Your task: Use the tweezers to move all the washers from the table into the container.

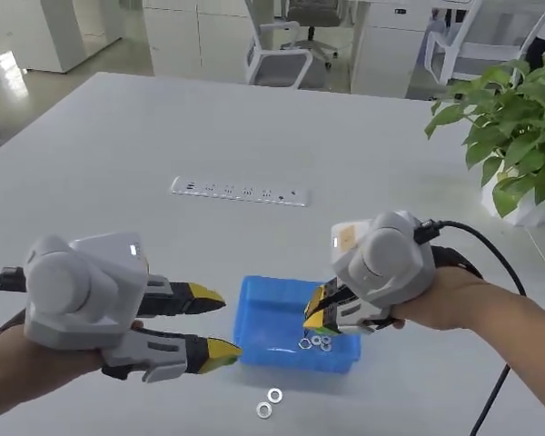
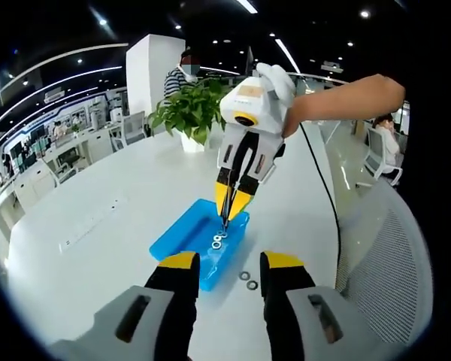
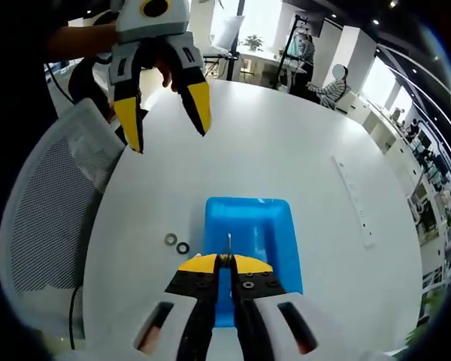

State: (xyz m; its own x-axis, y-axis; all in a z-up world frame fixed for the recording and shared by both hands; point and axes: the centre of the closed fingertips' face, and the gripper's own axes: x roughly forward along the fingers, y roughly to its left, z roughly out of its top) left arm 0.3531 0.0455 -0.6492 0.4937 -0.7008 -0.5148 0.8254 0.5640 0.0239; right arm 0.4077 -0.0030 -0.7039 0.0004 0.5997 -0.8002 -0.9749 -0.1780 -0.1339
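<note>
The blue container lies on the table just ahead of me, between my two tools. My left gripper hovers beside the container's left edge with its jaws spread and nothing in them. My right gripper is clenched on the tweezers, a thin metal pair pointing down into the container. Their tips are just above a few washers already lying inside. I cannot tell whether the tips are pinching a washer. Two loose washers are on the table just in front of the container's near wall, side by side.

I think the main risk is the pickup of those two. They are small, flat and close together, so the tips could slide off one on the smooth top or nudge its neighbour away. A washer pinched only by its rim could also slip free before it is over the container wall.

The table is wide, pale grey and smooth, with a white power strip farther back. A green plant in a white pot sits at its far right. Beyond are office chairs, white cabinets and a bright, open office.
</note>
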